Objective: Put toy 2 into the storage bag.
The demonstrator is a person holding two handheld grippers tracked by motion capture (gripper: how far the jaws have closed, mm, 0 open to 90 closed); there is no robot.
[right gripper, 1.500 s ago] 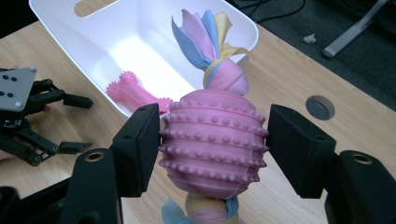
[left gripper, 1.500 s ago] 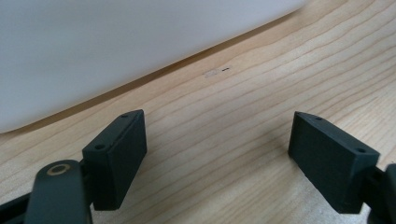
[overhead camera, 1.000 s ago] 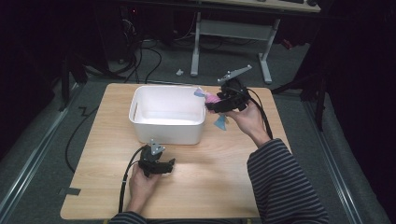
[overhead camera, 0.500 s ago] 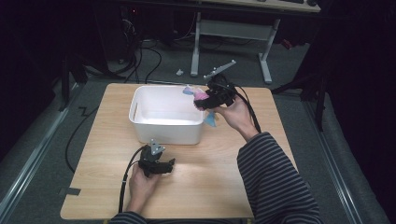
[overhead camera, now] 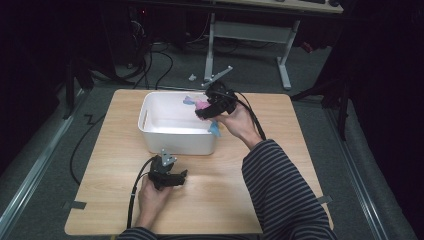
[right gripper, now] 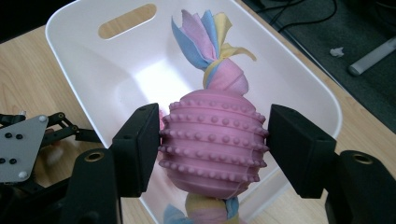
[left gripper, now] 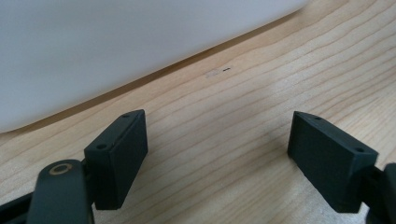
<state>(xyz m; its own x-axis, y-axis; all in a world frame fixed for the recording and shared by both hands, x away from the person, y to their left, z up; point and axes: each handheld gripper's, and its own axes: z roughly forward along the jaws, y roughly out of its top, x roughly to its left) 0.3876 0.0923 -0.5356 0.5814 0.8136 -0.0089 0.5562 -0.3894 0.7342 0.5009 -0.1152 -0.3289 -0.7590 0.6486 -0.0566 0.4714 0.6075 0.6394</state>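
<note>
Spanning whole scene: wooden counter (overhead camera: 280, 165). White bin (overhead camera: 172, 135) sits toward far edge, left of middle, bottom looks bare. Right claw (right gripper: 212, 140) hangs over bin's right rim, jaws closed on pink nubbed ball (right gripper: 212, 137) of dog toy; fleece tails (right gripper: 208, 35) dangle each end. Toy likely light; ball rubbery, nubs aid grip; tails floppy, so ball's middle is best hold. Left claw (left gripper: 215, 149) rests on counter near bin's near wall, jaws wide apart, holding nothing.

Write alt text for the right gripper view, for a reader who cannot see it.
The right gripper clamps a pink studded ball toy with pastel fleece tassels, held over an empty white tub on a wooden table. The left gripper sits at the left edge.
</note>
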